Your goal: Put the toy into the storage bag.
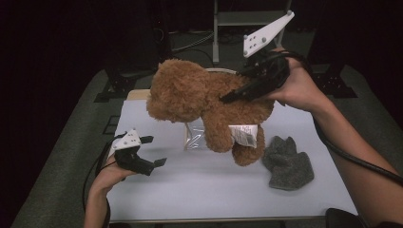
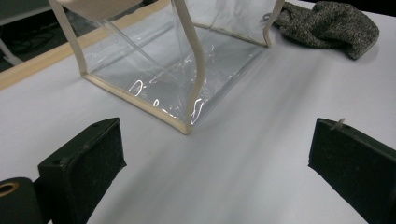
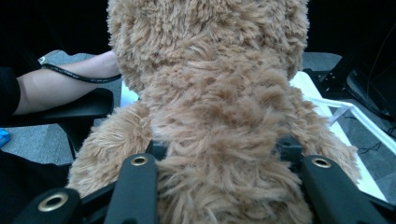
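Note:
A brown plush teddy bear (image 1: pixel 199 102) hangs in the air over the white table (image 1: pixel 190 185), head to the left, with a white tag on its leg. My right gripper (image 1: pixel 237 92) is shut on the bear's body; in the right gripper view both jaws press into the bear's (image 3: pixel 215 116) fur from either side. A clear plastic bag with cream piping (image 2: pixel 182 60) stands open on the table under the bear, partly hidden by it in the high view (image 1: pixel 195 135). My left gripper (image 1: pixel 154 152) rests low at the table's left, open and holding nothing, its pads (image 2: pixel 84 163) wide apart.
A grey knitted mitten-like piece (image 1: pixel 287 161) lies on the table at the right, also in the left gripper view (image 2: pixel 331 25). A metal stand (image 1: pixel 228 23) rises behind the table. A person's forearm (image 3: pixel 65 86) and cable lie in the right gripper view.

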The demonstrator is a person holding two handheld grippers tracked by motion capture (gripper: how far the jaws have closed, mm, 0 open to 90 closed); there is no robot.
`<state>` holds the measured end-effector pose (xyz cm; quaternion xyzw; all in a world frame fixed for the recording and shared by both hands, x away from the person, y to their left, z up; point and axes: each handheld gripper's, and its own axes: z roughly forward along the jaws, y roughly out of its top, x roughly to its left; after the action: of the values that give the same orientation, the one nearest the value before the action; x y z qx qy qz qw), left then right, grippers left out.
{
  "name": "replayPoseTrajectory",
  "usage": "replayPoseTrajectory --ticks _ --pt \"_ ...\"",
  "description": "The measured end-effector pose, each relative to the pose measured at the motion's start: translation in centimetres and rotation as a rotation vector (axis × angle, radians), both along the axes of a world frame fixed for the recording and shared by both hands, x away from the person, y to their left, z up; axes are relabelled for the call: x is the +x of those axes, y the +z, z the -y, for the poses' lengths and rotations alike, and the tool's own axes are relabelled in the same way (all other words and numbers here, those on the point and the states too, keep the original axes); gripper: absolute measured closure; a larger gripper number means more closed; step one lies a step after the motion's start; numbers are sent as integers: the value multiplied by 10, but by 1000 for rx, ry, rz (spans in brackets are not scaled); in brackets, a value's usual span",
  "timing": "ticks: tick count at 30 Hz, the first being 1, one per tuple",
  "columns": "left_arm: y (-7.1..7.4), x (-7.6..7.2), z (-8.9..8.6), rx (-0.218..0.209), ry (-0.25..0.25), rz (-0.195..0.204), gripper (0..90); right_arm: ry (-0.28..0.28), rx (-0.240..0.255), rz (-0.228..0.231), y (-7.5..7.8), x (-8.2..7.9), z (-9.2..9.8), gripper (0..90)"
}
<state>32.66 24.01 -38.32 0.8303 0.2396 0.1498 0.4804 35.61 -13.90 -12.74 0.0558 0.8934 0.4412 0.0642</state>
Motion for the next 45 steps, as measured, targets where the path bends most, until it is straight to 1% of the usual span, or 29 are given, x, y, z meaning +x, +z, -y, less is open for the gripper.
replayPoseTrajectory --ticks 6,9,22,29,35,41,45 --pt "-6 2 5 15 -6 -17 27 -14 -8 2 11 10 -5 560" --pt "-8 2 7 16 -11 -20 27 -8 -12 2 15 14 -8 560" --pt "-7 1 4 16 -7 -24 27 -8 -41 11 35 31 -22 559" --pt "-8 1 4 12 -4 -23 27 -18 -49 13 43 47 -29 559" --pt "-10 2 6 14 -5 -27 27 -22 -40 9 46 61 -33 559" --pt "-8 2 2 6 4 -24 27 -36 -51 7 48 75 -36 558" --pt "-8 2 1 8 8 -26 27 -45 -58 2 52 87 -38 559"
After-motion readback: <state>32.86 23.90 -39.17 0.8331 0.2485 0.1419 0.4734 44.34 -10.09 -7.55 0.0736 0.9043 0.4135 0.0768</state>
